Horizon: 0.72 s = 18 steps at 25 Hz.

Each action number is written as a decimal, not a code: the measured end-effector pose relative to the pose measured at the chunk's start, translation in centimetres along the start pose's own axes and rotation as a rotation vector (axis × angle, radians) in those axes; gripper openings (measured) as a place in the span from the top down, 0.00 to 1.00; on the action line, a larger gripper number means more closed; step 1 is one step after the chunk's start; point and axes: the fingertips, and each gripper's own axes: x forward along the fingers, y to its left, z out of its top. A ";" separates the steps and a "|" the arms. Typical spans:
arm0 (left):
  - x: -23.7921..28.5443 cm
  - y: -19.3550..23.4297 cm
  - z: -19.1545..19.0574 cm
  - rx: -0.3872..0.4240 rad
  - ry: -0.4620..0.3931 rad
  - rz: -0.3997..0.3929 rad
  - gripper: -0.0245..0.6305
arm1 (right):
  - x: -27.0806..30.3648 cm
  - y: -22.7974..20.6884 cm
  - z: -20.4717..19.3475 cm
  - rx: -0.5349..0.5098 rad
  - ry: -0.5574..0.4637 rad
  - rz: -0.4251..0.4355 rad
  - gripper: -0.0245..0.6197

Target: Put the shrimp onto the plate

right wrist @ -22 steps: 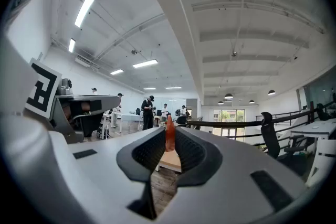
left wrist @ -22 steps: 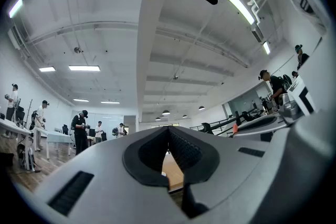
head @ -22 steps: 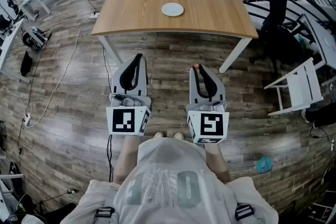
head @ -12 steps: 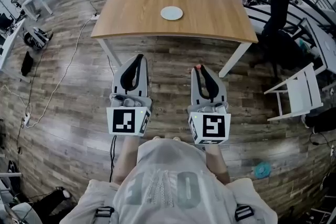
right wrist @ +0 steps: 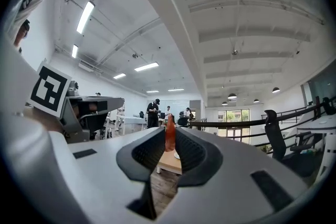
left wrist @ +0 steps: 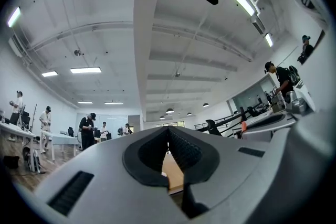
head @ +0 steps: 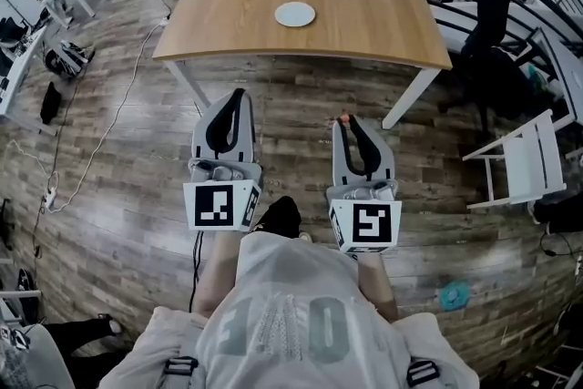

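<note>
The right gripper (head: 344,120) was clamped on the shrimp (right wrist: 170,135), which stood upright between its jaw tips, short of the table's (head: 364,23) near edge and above the floor (head: 291,109). The left gripper (head: 239,96) had its jaws closed tip to tip with nothing between them, and was also short of the table. The plate (head: 295,14) lay on the table toward its far side, well apart from both grippers.
</note>
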 end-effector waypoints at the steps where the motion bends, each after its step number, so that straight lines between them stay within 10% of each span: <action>1: 0.3 0.0 -0.1 -0.004 0.001 0.005 0.95 | 0.0 -0.3 -0.3 0.009 0.007 -0.001 0.86; 18: 13.4 4.2 -4.6 -0.045 -0.037 0.013 0.95 | 11.4 -8.3 -3.1 -0.017 0.077 -0.094 0.86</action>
